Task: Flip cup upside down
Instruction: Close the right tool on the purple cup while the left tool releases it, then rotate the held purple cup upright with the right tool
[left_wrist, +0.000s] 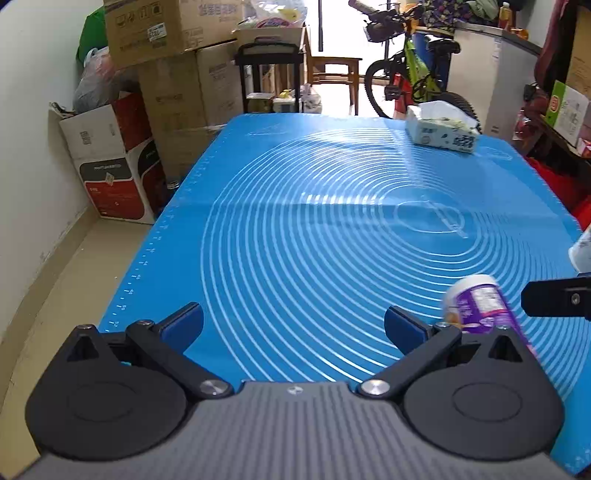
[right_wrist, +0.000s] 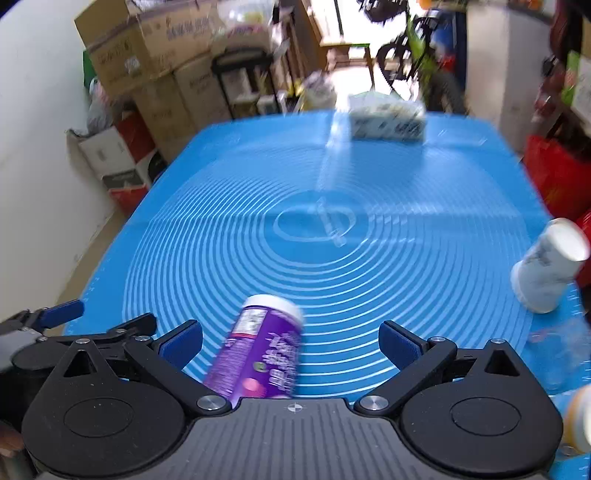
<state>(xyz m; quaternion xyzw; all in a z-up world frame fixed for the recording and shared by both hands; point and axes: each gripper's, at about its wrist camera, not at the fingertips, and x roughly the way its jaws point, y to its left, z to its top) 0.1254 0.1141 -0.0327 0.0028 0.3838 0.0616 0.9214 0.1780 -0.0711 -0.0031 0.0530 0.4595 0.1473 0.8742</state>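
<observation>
A white paper cup (right_wrist: 546, 266) stands on the blue mat (right_wrist: 258, 206) at the right edge, its wide end down and its flat base up; a sliver of it shows in the left wrist view (left_wrist: 583, 247). My right gripper (right_wrist: 291, 341) is open and empty, well to the left of the cup. A purple bottle (right_wrist: 264, 350) with a white cap lies between its open fingers, untouched. My left gripper (left_wrist: 293, 325) is open and empty over the mat (left_wrist: 295, 203), with the purple bottle (left_wrist: 480, 306) to its right.
A tissue pack (left_wrist: 443, 129) sits at the mat's far right and also shows in the right wrist view (right_wrist: 386, 120). Cardboard boxes (left_wrist: 166, 74) stand left of the table, a bicycle (left_wrist: 417, 74) behind it. An orange-and-white object (right_wrist: 580, 421) lies at the near right.
</observation>
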